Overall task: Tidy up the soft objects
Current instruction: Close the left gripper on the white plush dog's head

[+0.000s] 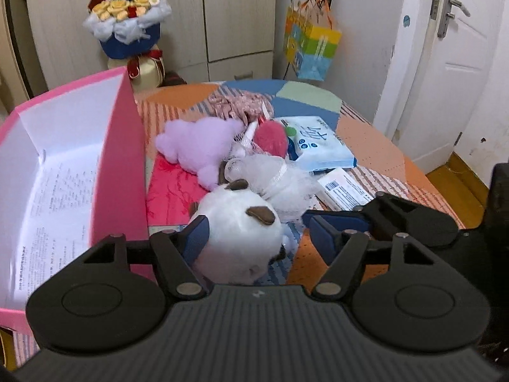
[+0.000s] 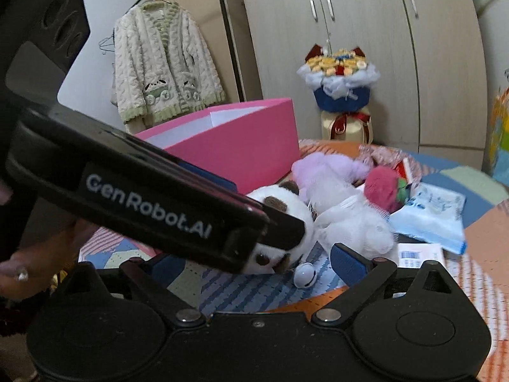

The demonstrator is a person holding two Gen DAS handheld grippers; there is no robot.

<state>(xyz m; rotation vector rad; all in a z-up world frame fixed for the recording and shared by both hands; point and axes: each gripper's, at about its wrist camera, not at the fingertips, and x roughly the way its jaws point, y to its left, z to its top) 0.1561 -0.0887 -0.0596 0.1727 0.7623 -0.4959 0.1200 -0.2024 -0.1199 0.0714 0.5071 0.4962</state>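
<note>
Holding printed paper: pink box (image 1: 117,159)

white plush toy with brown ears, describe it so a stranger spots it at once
Find the big pink cardboard box; beside its wall lies the round white plush toy with brown ears. Unlike the lilac plush toy behind it, it has brown patches.

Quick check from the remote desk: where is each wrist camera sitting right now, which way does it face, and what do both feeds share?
Left wrist: on the left gripper, looking down over the white plush toy between its fingers, pink box at left; the right gripper's black body intrudes at right.
Right wrist: on the right gripper, facing the wardrobe; the left gripper's body crosses the frame over the toy; a hand shows at left.
Shared: white toy, purple plush, pink box, bouquet.
</note>
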